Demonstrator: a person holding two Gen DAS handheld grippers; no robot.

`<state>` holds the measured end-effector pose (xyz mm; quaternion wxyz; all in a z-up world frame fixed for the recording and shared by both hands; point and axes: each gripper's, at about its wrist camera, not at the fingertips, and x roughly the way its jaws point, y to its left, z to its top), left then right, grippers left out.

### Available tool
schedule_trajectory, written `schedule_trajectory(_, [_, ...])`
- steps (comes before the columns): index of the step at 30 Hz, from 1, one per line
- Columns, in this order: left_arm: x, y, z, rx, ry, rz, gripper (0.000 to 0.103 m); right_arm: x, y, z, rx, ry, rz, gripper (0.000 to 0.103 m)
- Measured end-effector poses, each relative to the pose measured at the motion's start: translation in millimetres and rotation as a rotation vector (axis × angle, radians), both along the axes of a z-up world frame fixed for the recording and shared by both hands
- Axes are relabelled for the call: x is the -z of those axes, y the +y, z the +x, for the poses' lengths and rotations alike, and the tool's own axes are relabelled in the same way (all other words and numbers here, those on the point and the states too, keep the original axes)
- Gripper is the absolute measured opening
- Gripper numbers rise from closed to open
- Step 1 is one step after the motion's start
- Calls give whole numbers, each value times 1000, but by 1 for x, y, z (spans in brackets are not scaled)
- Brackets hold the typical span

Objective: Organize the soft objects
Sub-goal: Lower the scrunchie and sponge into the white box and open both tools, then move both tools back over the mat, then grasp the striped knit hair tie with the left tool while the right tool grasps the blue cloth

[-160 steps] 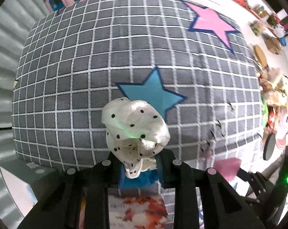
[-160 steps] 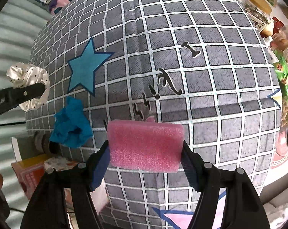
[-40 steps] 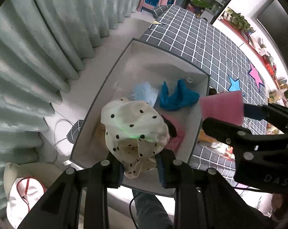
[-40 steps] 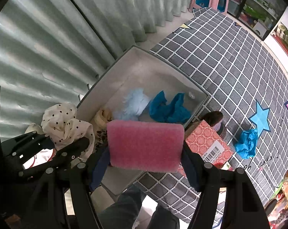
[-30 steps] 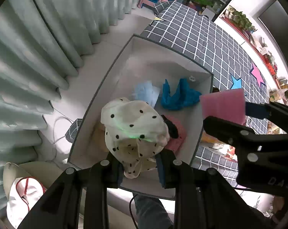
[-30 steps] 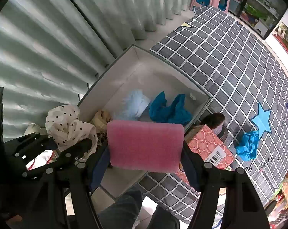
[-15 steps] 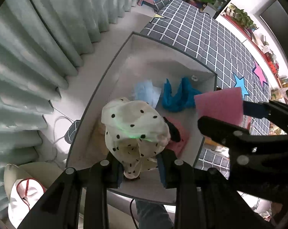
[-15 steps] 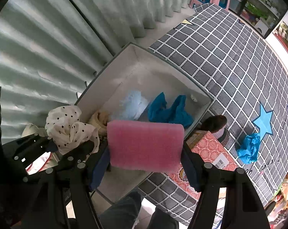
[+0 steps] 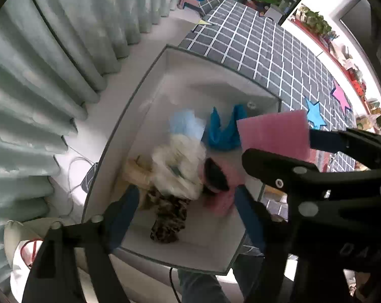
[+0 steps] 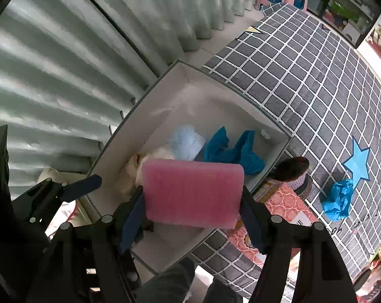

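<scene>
since half a second ago the polka-dot scrunchie (image 9: 179,166) has left the left tool (image 9: 187,197), whose jaws are opening with nothing between them, and it now shows as a pale blur inside the white storage box (image 9: 150,75), among a leopard-print piece (image 9: 169,217), a light blue piece (image 9: 186,123) and a crumpled blue cloth (image 9: 222,132). to the right, the right tool (image 10: 193,202) is clamped on the pink sponge (image 10: 193,192) above the same box, its jaws opening slightly, while 1 more blue cloth (image 10: 338,200) lies on the checked desk (image 10: 304,80) beside a blue star (image 10: 358,164).
</scene>
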<state>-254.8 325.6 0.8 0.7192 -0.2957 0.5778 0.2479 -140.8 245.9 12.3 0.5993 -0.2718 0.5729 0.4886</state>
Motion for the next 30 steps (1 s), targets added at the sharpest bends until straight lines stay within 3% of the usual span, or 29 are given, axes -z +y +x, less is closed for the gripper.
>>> schedule_trajectory(1, [-1,0,1,-4,-5,-4,83,-1,-1,2,4,7,4,87])
schedule_trajectory(3, [-1,1,2,-14,-8,-16,92,-4,-4,5,16,9,17,93])
schedule_trajectory(5, [0,2,4,-28,-9,-21,103,-8,-8,11,31,13,30,93])
schedule_trajectory(11, [3,2,17,-40,5,-25,103,-23,-26,43,107,15,72,93])
schedule_trajectory(17, [-17,-3,42,5,-34,-22,103,-27,-63,105,262,18,91,93])
schedule_trajectory(23, [-43,-18,90,104,-58,-6,103,19,-115,179,469,45,-5,93])
schedule_trajectory(30, [-47,-40,158,199,-30,-59,103,90,-147,219,549,76,-134,93])
